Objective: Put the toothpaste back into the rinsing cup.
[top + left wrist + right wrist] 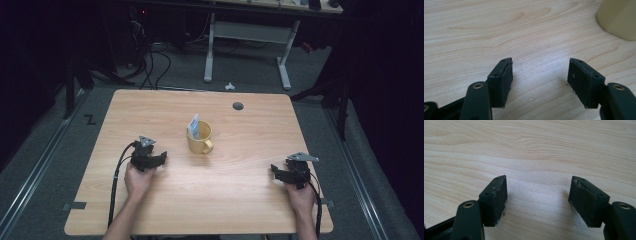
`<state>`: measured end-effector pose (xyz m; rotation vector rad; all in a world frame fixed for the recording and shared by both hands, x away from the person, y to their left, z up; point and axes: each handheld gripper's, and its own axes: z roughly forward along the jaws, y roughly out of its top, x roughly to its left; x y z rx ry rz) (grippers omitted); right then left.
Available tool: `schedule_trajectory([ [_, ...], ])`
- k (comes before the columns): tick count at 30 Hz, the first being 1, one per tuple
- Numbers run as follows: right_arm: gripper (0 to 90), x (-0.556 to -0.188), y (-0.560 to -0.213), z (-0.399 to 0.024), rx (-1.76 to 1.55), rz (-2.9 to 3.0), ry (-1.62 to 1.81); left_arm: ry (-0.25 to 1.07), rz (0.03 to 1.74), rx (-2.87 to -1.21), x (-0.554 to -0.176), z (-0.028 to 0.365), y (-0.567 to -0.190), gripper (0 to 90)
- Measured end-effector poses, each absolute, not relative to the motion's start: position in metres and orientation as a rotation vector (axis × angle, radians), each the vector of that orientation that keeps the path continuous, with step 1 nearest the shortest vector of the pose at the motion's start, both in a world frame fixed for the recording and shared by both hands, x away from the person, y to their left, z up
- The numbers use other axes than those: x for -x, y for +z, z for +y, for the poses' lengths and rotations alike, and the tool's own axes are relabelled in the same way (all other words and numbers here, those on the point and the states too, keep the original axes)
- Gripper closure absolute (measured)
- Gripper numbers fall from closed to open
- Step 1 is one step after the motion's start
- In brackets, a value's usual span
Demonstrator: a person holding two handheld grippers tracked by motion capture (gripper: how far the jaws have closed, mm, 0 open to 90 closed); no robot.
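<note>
The left claw (161, 159) rests low on the table (240, 185), jaws spread with only bare wood between them. The mug (200, 138), yellow, stands upright near the table's middle, just beyond and to the right of the left claw, not touching it; in the left gripper view its base (619, 20) sits at the upper right, apart from the pads. A blue-white packet (194, 126) stands tilted inside the mug. The right claw (274, 170) lies near the table's right edge, well apart from the mug, jaws likewise spread over bare wood.
</note>
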<state>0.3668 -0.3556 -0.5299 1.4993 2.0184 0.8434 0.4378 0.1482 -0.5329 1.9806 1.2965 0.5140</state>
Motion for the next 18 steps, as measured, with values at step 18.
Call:
schedule_trajectory([
  [18,31.2,-0.3668,-0.5299,-0.3556,-1.499,2.019,0.844,0.560,1.275,-1.995,-0.4361,0.1438,-0.5357,33.2],
])
